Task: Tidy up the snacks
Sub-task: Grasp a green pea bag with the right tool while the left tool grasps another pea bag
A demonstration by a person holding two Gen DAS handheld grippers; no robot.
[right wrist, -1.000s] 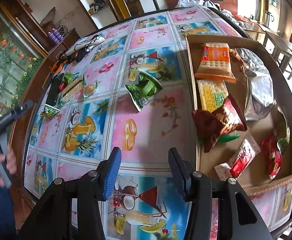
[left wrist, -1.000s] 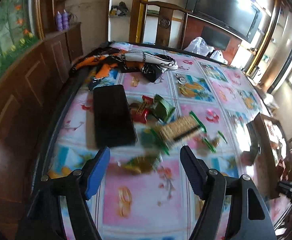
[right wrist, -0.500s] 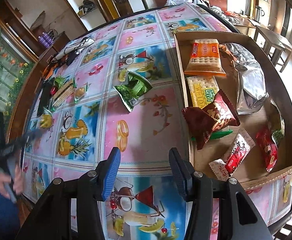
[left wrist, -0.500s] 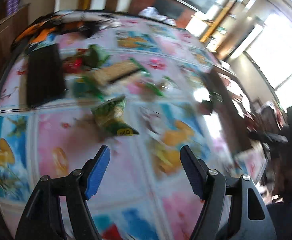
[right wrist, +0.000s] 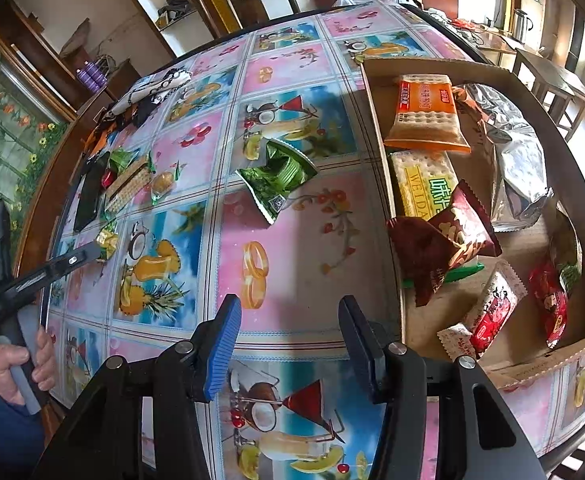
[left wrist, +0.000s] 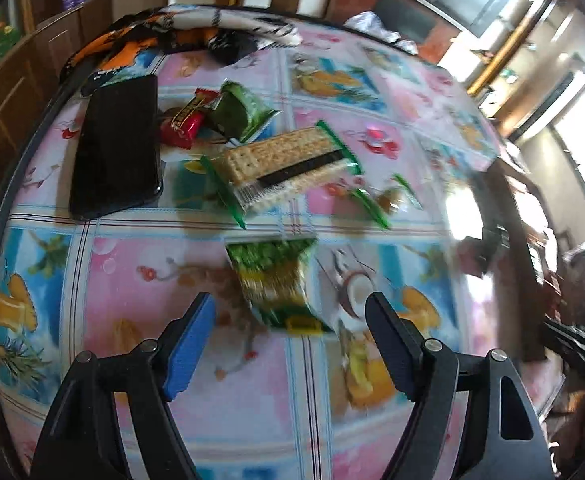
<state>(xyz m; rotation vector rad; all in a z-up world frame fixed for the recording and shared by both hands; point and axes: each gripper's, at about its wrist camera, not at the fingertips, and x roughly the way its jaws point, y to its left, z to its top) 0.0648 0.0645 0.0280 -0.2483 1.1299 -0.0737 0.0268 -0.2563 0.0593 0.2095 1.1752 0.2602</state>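
Note:
A green-and-yellow snack packet (left wrist: 276,284) lies flat on the flowered tablecloth. My left gripper (left wrist: 289,304) hovers over its near end with jaws opening; the pads are clear of it on both sides. Beyond it lie a cracker pack (left wrist: 288,164), a red candy (left wrist: 182,124), a green packet (left wrist: 240,110) and a small green-ended candy (left wrist: 388,198). My right gripper (right wrist: 288,332) stands open over bare tablecloth, with nothing between its fingers. To its right is a cardboard box (right wrist: 376,120) holding several snacks. A crumpled green packet (right wrist: 278,178) lies ahead of it.
A black phone (left wrist: 118,146) lies left of the snack cluster. Bunched orange and black cloth (left wrist: 140,44) sits at the table's far edge. In the right wrist view a hand (right wrist: 16,364) holds the left gripper (right wrist: 92,254) over the table's left rim. A wooden cabinet stands behind.
The left gripper has swung and sunk toward the table, so the green-and-yellow packet now looks larger between its fingertips. Its jaws stand a little wider. The right gripper has barely moved.

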